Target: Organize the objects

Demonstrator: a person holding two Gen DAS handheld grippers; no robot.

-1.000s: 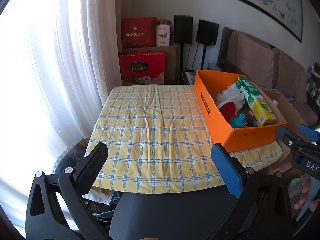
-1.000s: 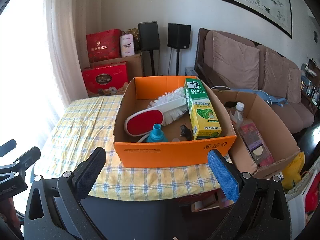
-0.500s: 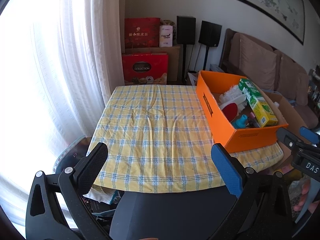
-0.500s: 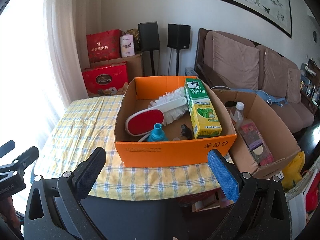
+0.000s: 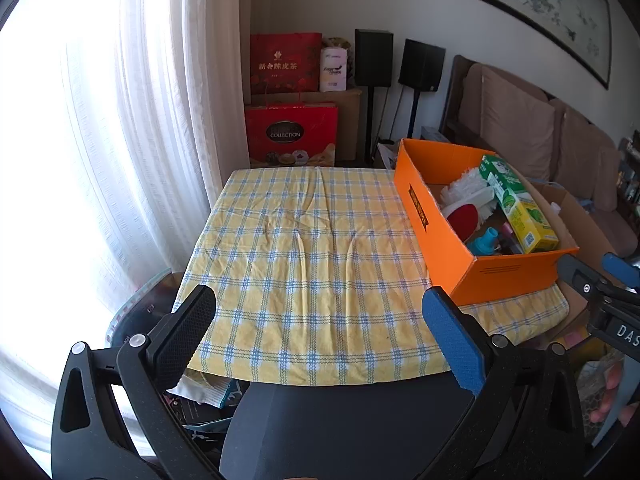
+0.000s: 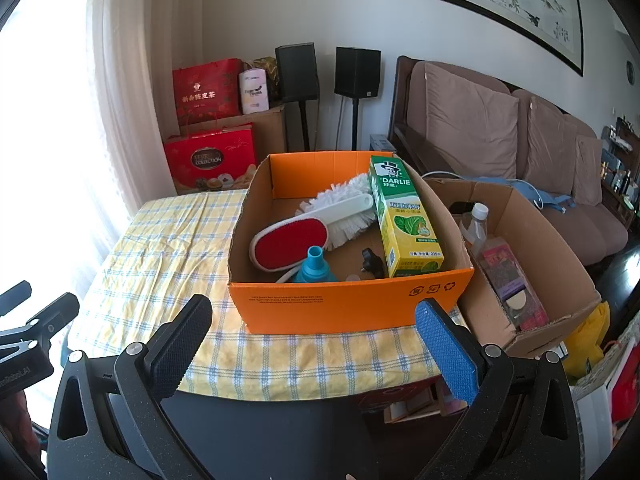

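An orange cardboard box (image 6: pixel 340 304) (image 5: pixel 436 236) stands on the right part of a table under a yellow checked cloth (image 5: pixel 304 264) (image 6: pixel 160 260). Inside lie a white brush with a red pad (image 6: pixel 312 228), a green Darlie toothpaste carton (image 6: pixel 404 220) (image 5: pixel 520 208), a teal bottle (image 6: pixel 314 270) (image 5: pixel 486 240) and a small black knob (image 6: pixel 370 258). My left gripper (image 5: pixel 320 324) hangs open over the near edge of the cloth, nothing between its fingers. My right gripper (image 6: pixel 314 332) is open just in front of the orange box, also holding nothing.
A brown cardboard box (image 6: pixel 532 276) with a plastic bottle (image 6: pixel 474 224) and a pink packet stands right of the table. A brown sofa (image 6: pixel 520 148) runs along the right wall. Red gift bags (image 5: pixel 292 136), speakers (image 5: pixel 374 62) and a white curtain (image 5: pixel 140 120) sit behind and left.
Both grippers have drawn back slightly from the table, so the table and box look a little farther away. Both stay open.
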